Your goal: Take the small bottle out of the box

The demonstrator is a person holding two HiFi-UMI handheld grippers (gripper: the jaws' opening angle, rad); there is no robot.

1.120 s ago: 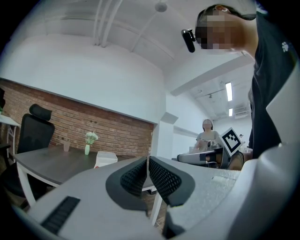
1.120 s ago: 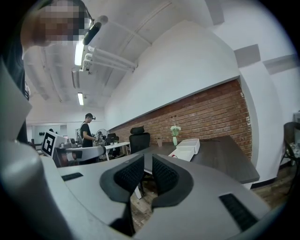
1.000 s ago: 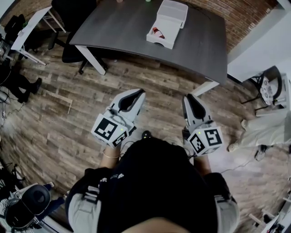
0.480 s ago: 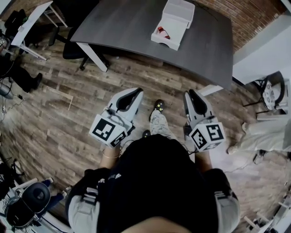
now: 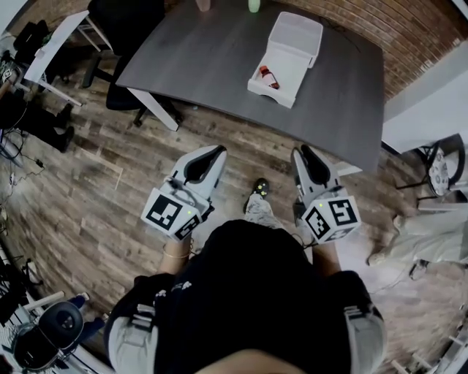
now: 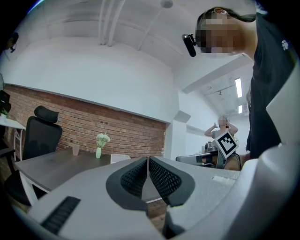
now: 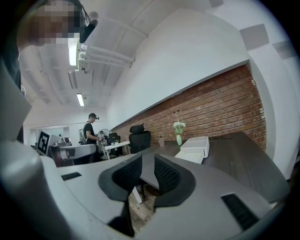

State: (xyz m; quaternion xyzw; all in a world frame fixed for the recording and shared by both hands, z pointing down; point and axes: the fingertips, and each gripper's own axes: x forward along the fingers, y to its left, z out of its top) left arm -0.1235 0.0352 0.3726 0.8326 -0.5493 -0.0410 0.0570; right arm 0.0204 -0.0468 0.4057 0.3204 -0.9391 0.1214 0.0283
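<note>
A white box [image 5: 296, 36] lies open on the dark grey table [image 5: 205, 51], and a small bottle [image 5: 268, 77] with a red part rests in its near half. The right gripper view shows the box [image 7: 197, 147] far ahead on the table top. Both grippers hang over the wooden floor, short of the table's near edge. My left gripper [image 5: 218, 151] has its jaws together with nothing in them [image 6: 148, 161]. My right gripper [image 5: 299, 151] shows a narrow gap [image 7: 148, 171]; its jaws are opening and nothing is between them.
A black office chair [image 5: 124, 22] stands at the table's far left, beside a white desk [image 5: 55, 44]. A green vase [image 5: 254, 6] and a cup [image 5: 202, 4] stand at the table's back edge. A person [image 7: 90, 129] stands far off to the left.
I have stepped closer to the table: it and the box sit lower and larger in the head view. A foot has come forward between the grippers, which stay level.
</note>
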